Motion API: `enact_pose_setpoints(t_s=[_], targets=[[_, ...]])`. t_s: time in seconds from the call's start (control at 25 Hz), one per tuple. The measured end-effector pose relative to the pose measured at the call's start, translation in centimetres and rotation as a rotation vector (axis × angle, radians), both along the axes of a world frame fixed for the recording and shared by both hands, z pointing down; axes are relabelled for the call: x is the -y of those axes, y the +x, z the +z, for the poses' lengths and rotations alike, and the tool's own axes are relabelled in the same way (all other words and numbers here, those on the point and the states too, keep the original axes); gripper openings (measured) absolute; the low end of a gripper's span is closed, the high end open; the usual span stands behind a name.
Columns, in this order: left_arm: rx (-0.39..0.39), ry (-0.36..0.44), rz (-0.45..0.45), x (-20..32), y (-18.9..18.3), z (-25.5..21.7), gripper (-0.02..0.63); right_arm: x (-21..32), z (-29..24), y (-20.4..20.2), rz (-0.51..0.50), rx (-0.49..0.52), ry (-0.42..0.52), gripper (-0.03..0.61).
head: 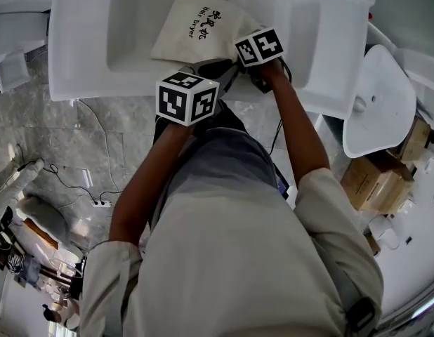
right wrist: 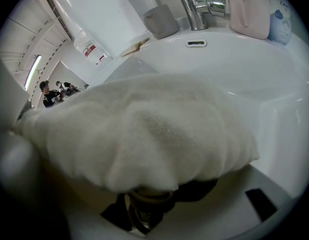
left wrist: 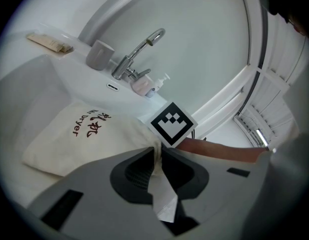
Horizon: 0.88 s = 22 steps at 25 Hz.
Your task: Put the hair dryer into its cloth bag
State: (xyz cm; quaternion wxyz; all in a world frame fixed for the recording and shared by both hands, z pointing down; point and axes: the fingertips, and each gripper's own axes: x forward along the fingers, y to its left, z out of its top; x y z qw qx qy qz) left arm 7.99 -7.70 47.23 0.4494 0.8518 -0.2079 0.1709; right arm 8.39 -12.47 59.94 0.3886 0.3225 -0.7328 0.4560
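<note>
The cream cloth bag (head: 196,27), printed "Hair Dryer", lies across the white sink (head: 83,55). My left gripper (left wrist: 158,156) is shut on a fold of the bag's edge (left wrist: 162,194), which runs down between its jaws. In the right gripper view the bag (right wrist: 144,129) bulges over my right gripper (right wrist: 149,194) and hides its jaws. Under the cloth only a dark shape with a brownish ring (right wrist: 147,196) shows, possibly the dryer. In the head view a dark body (head: 217,67) sits between the two marker cubes, and a black cord (head: 277,135) hangs from it.
A chrome faucet (left wrist: 139,49), a grey cup (left wrist: 98,54) and a pink soap bottle (left wrist: 144,85) stand at the sink's back. A toilet (head: 378,97) and cardboard boxes (head: 378,181) are at the right. The person's body blocks the view's lower middle.
</note>
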Motion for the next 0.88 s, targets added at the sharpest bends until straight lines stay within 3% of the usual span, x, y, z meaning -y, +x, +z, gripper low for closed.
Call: enact_pose_setpoints(t_s=[0.36,0.88], targets=[[0.027,-0.030,-0.031,0.2,-0.5,1.1,0.054,0.0,1.6,-0.2,-0.038,-0.051,-0.020,0.239],[0.040,-0.057,-0.074,-0.1,-1.0,1.8,0.054,0.0,1.4,-0.5,0.001,-0.002,-0.010,0.239]])
